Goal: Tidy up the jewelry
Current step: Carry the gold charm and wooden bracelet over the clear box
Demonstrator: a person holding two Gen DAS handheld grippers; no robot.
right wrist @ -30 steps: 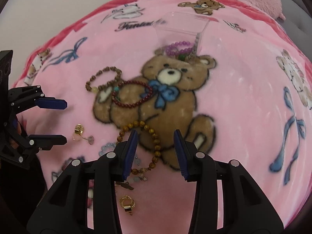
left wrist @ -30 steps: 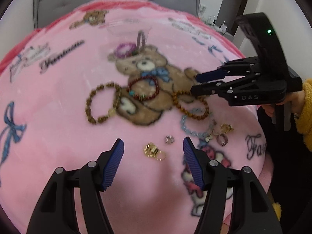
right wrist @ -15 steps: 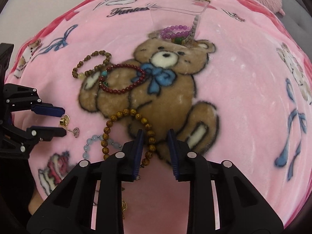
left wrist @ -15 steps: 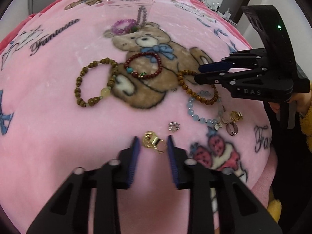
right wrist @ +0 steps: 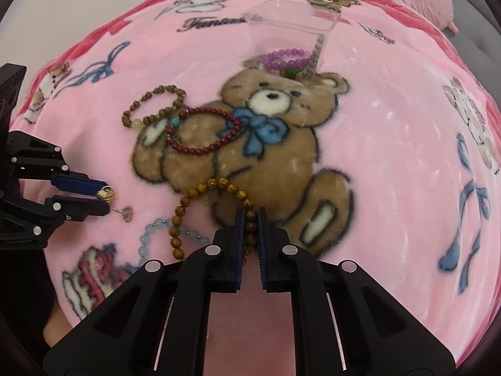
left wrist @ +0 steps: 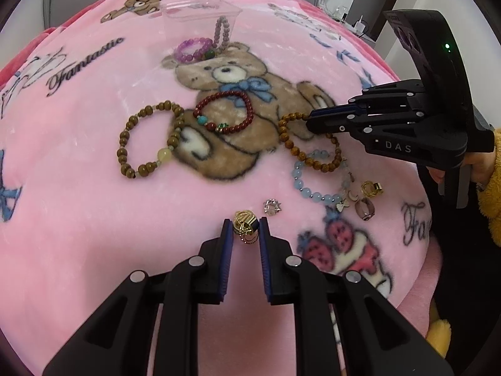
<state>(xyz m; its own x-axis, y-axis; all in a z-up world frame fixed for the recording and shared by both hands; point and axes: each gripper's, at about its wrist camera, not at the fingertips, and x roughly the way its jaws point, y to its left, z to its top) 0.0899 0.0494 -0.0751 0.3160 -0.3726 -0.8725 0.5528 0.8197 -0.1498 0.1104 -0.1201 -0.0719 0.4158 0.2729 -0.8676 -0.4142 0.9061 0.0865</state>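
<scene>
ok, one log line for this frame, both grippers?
left gripper: shut on gold earring | right gripper: shut on tan bead bracelet

Gripper lettering: "DAS" in pale capitals stands on the black side of the right gripper (left wrist: 308,122), seen from the left wrist view.
Blanket script, left: "Fantastic" in dark cursive stands on the pink blanket (left wrist: 78,188), left of the bear print.
Blanket script, right: the cursive letters "Fa" show on the blanket's right edge, under the right gripper; the letters after them cannot be read.
Blanket script, right wrist view: a dark cursive word starting "Fanta" stands on the blanket (right wrist: 391,163) by the clear cup (right wrist: 291,28), which hides its end.
</scene>
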